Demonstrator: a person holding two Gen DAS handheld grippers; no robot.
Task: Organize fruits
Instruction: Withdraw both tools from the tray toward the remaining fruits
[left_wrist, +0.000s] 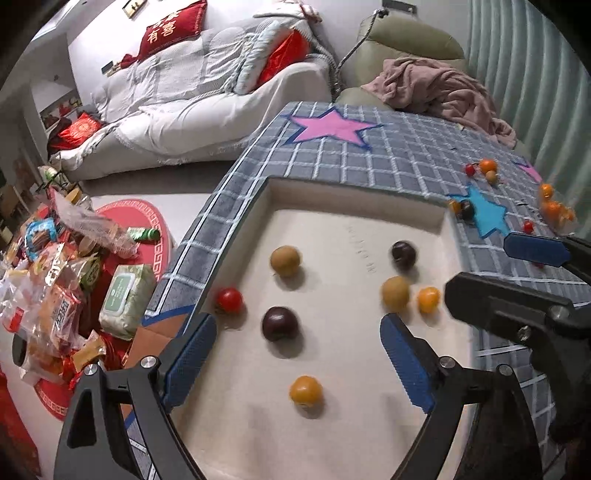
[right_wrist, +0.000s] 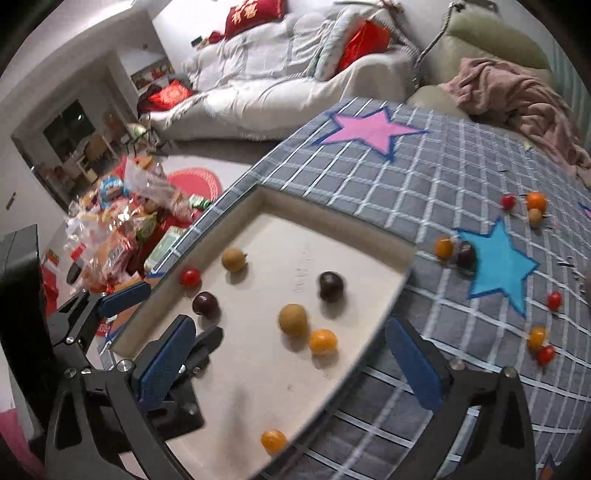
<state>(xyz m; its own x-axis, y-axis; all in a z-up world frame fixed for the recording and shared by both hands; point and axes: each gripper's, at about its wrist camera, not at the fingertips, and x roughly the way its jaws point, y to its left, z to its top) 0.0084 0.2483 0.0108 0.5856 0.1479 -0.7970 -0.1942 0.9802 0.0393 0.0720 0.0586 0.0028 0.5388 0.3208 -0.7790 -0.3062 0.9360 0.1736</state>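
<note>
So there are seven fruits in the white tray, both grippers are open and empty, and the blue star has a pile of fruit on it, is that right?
Not quite: the blue star bears no pile. The right wrist view shows one dark plum at its edge. Seven fruits in the white tray, left gripper and right gripper open and empty.

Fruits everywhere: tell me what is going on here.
A person holds two tools over a white tray set on a checked cloth, sorting small fruits into it. Seven fruits lie in the tray, among them a red one, two dark ones and an orange one. More fruits are loose on the cloth. The left tool and right tool are both open and hold nothing.
</note>
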